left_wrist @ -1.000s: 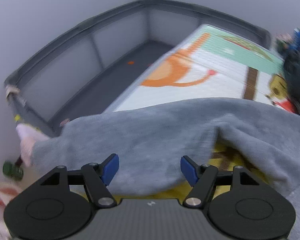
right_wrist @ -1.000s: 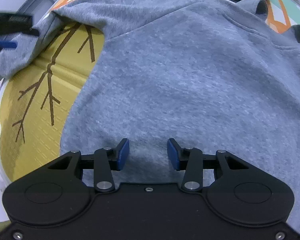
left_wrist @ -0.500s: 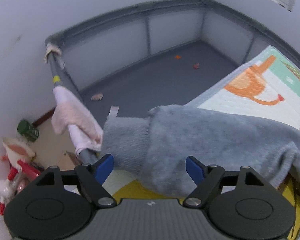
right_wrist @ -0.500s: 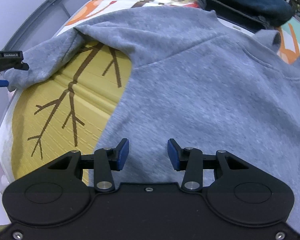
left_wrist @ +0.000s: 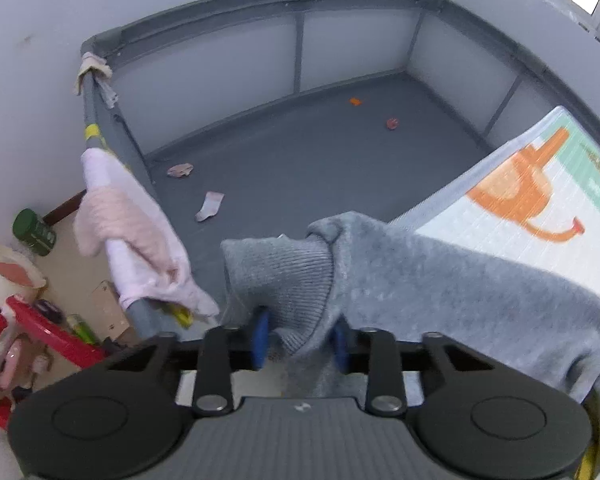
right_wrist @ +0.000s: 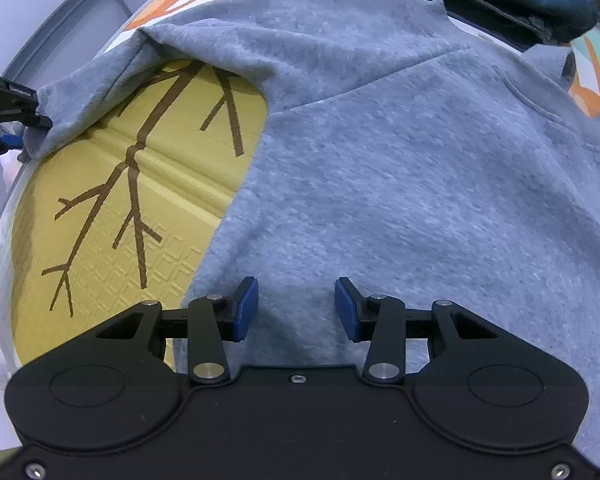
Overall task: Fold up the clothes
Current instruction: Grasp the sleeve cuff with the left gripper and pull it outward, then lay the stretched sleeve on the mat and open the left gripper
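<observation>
The left gripper [left_wrist: 300, 338] is pointed steeply down at the mat's [right_wrist: 112, 208] edge; its fingers have just been closed onto the ribbed cuff [left_wrist: 288, 280] of the grey sweatshirt [right_wrist: 400, 168], previously ungripped. The right gripper [right_wrist: 296, 308] is held over the hem, fingers apart, contact unclear. The sweatshirt's far sleeve is cut off.

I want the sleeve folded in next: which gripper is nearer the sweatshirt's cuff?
Left. The left gripper pinches the cuff; the right gripper hovers over the sweatshirt's body.
</observation>
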### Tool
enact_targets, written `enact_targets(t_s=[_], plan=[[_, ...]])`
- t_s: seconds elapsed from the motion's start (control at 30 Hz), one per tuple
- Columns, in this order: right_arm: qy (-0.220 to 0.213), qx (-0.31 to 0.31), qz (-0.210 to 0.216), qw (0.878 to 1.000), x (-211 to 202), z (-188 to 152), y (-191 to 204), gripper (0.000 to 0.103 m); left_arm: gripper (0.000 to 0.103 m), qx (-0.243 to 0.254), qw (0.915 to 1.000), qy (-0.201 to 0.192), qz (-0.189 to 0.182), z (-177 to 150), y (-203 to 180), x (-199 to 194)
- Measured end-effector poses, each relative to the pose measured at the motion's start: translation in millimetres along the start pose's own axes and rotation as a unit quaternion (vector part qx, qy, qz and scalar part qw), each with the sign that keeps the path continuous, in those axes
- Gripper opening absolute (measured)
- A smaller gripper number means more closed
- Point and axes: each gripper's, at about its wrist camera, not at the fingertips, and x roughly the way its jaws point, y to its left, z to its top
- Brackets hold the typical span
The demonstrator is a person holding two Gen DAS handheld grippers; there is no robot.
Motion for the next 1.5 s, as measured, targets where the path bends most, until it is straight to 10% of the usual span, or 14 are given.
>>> enact_targets(t_s=[0.6, 0.9, 1.27, 1.5], plan=[[-0.001, 0.015, -0.025, 1.000, 14, 7, -8, 0.044, 0.018, 0.092, 0.9896, -0.099, 0.048, 81, -75, 9], [-0.013, 0.028, -0.003, 1.000, 9, 2, -15, 0.045, 0.038, 0.145, 0.9673, -0.172, 0.117, 91, -127, -13], [-0.053, 0.067, -0.005, 0.996, -30, -6, -56, 0.045, 0.051, 0.183, 0.9753, -0.122, -0.021, 20, -165, -62], [-0.059, 0.099, -0.019, 0.993, -49, -37, -90, 0.045, 0.051, 0.267, 0.9568, -0.048, -0.104, -73, -189, -77]])
